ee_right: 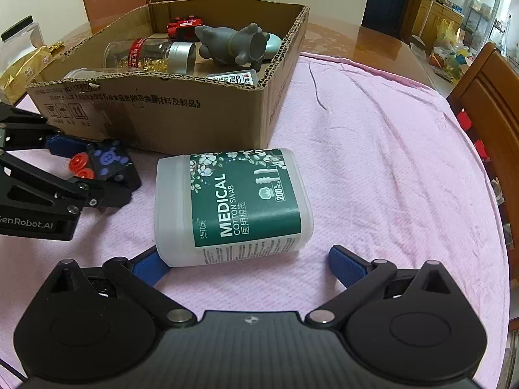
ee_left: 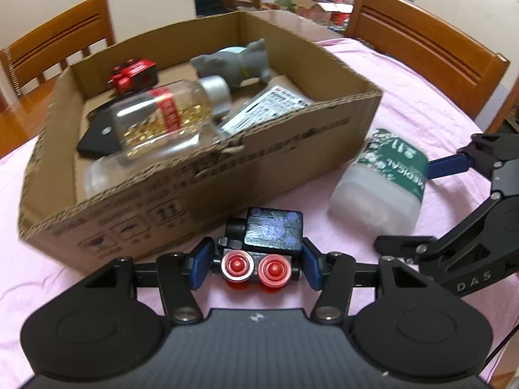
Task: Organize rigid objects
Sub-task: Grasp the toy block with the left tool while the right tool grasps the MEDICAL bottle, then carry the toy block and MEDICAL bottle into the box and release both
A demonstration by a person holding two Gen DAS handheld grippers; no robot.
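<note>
Toy gripped, swab box waiting

Your left tool (ee_left: 254,264) is clamped on the black toy truck (ee_left: 271,231) on the pink worktop (ee_right: 373,162), just before the cardboard box (ee_left: 201,175); lift it over the wall. Your right tool (ee_right: 246,267) stands apart around the cotton swab box (ee_right: 232,206), not yet gripping.

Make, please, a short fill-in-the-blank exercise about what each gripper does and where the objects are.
1. The left gripper is shut on a black toy with ____ wheels.
2. The cotton swab box lies on the ____ cloth.
3. The right gripper has its jaws ____.
4. The grey animal toy lies inside the ____ box.

Missing words: red; pink; open; cardboard
</note>
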